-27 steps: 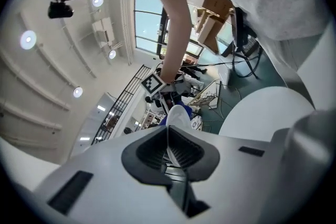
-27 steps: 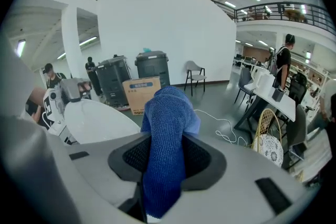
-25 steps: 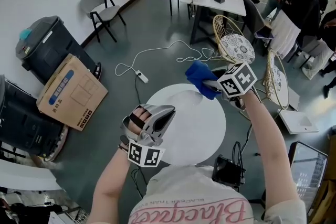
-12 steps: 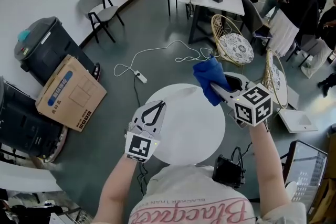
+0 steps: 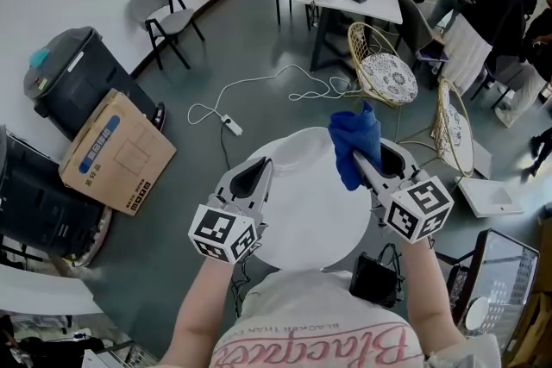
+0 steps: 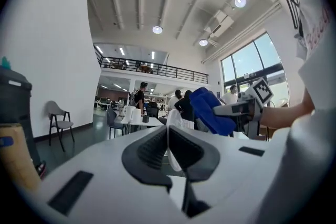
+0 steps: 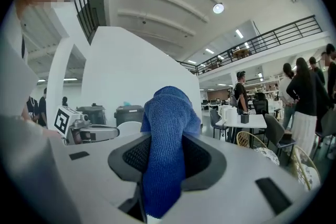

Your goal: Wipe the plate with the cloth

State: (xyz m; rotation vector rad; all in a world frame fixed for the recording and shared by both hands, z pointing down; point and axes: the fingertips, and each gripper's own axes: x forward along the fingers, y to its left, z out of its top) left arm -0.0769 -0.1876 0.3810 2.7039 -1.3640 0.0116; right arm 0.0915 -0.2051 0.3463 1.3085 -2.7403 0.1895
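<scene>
My left gripper is shut on the rim of a white plate and holds it above the round white table. In the left gripper view the plate shows edge-on as a thin white line between the dark pads. My right gripper is shut on a blue cloth, which bunches up out of the jaws just right of the plate. In the right gripper view the cloth fills the gap between the pads, with the left gripper and the plate off to the left.
On the floor at left stand a dark bin, a cardboard box and a grey chair. A power strip with a white cable lies beyond the table. Wicker chairs and a far table with people are at upper right.
My left gripper has rolled upright and risen a little with the plate. My right gripper has drawn back towards me with the cloth, which now sits beside the plate.
</scene>
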